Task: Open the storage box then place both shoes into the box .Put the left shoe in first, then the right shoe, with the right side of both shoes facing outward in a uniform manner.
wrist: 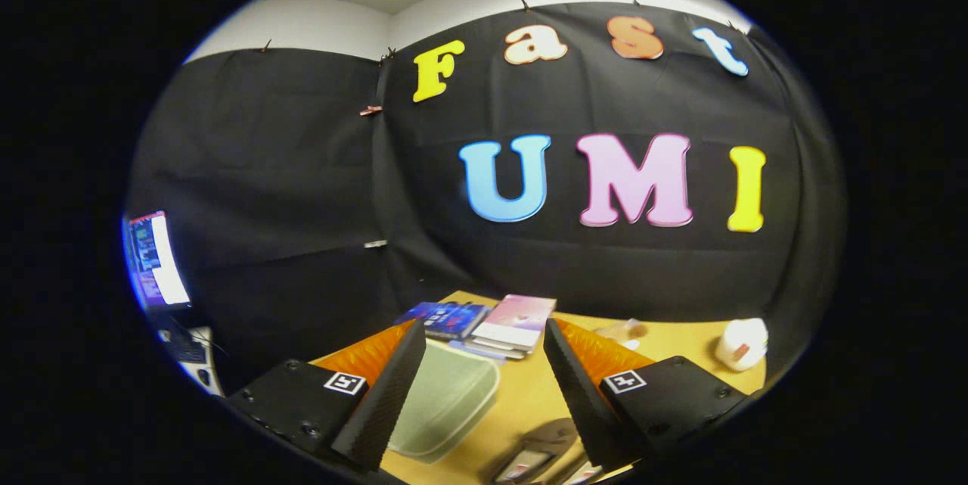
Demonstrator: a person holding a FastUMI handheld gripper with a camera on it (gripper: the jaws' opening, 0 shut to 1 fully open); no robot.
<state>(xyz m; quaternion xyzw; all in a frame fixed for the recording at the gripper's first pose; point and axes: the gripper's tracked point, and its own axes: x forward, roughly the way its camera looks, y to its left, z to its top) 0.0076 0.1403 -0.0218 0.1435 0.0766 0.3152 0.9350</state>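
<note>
Currently logged, gripper view:
- Gripper (476, 387): fingers spread wide apart, nothing pinched, held above wooden table (681, 345).
- Storage box (446, 398): translucent, greenish lid seen closed; lies on table just ahead of left finger, partly between the fingers.
- Shoes (541, 451): two seen low between the fingers, near right finger, beside box; partly cut off, L/R can't be told.
- Books (491, 322): small stack, beyond fingers, at table's far edge by wall.
- White object (743, 343): far right on table, kind unclear.
- Monitor (155, 258): lit, off to left.
</note>
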